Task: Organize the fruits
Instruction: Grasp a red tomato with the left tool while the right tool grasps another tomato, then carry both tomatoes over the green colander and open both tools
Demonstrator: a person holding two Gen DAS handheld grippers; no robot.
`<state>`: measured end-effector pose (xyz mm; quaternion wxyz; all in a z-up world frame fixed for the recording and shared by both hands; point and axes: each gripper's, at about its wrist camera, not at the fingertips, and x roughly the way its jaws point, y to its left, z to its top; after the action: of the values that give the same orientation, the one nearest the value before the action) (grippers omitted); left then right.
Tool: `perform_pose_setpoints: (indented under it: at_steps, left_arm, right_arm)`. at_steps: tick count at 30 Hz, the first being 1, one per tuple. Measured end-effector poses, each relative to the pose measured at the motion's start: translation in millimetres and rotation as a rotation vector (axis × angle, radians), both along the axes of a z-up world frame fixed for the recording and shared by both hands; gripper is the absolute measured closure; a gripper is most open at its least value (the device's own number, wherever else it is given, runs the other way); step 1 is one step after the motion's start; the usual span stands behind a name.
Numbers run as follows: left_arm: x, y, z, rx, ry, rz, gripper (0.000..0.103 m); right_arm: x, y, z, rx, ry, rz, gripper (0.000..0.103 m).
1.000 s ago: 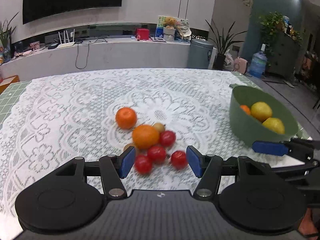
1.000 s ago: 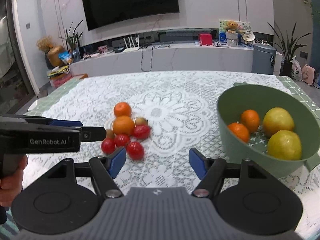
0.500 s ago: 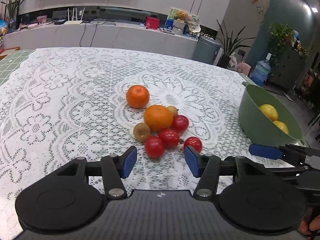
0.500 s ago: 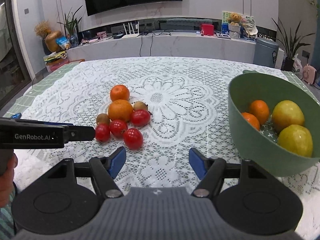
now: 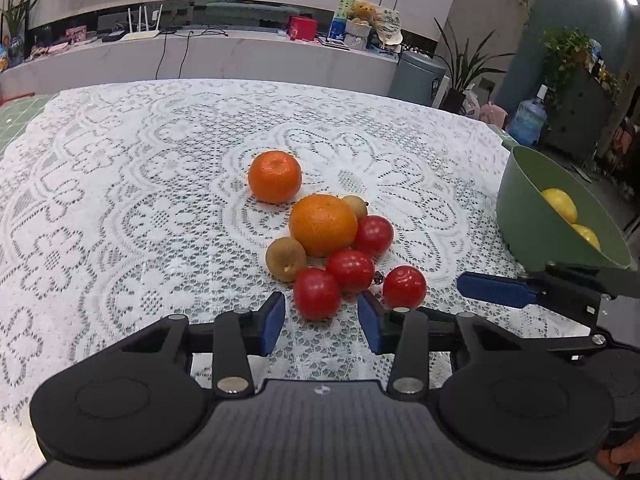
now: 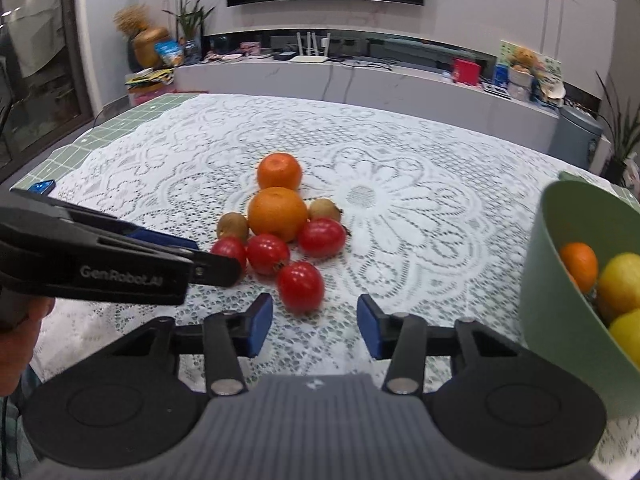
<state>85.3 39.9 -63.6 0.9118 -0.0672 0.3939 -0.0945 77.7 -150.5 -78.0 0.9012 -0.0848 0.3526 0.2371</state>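
Lace tablecloth [image 6: 400, 152]: green bowl [image 6: 560, 300] holds lemons [image 6: 620, 284], orange [image 6: 582, 264].

- Left claw [image 5: 321, 322] gapes just short of a red tomato [image 5: 317, 293].
- Fruit cluster sits on the lace-covered counter [image 5: 120, 200].
- Green bowl [image 5: 532, 216] holds yellow fruit [image 5: 560, 205].

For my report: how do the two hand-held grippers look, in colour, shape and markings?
Both the left hand-held gripper and the right hand-held gripper are black, with blue fingertip pads, round discs and a ribbed grey body. The left one's side reads "GenRobot.AI" in pale letters.
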Motion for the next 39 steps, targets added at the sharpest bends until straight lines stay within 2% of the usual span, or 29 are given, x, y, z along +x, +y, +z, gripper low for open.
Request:
perform_pose_setpoints:
  at_steps: [7, 23, 33, 39]
  left_arm:
    - [4.7, 0.3, -3.1, -0.007, 0.008, -0.006, 0.059]
    - [11.5, 0.0, -8.1, -0.010, 0.010, -0.017, 0.070]
    - [9.1, 0.0, -6.2, -0.003, 0.006, -0.007, 0.072]
    - [1.0, -0.1, 2.7, -0.011, 0.004, 0.000, 0.072]
  right_arm:
    - [10.5, 9.6, -6.5, 0.000, 0.009, 0.022, 0.062]
    - [21.3, 14.3, -14.7, 0.002, 0.032, 0.034, 0.076]
    - [17.8, 11.2, -10.8, 0.009, 0.029, 0.038, 0.077]
    - [9.7, 3.7, 1.4, 0.025, 0.012, 0.035, 0.077]
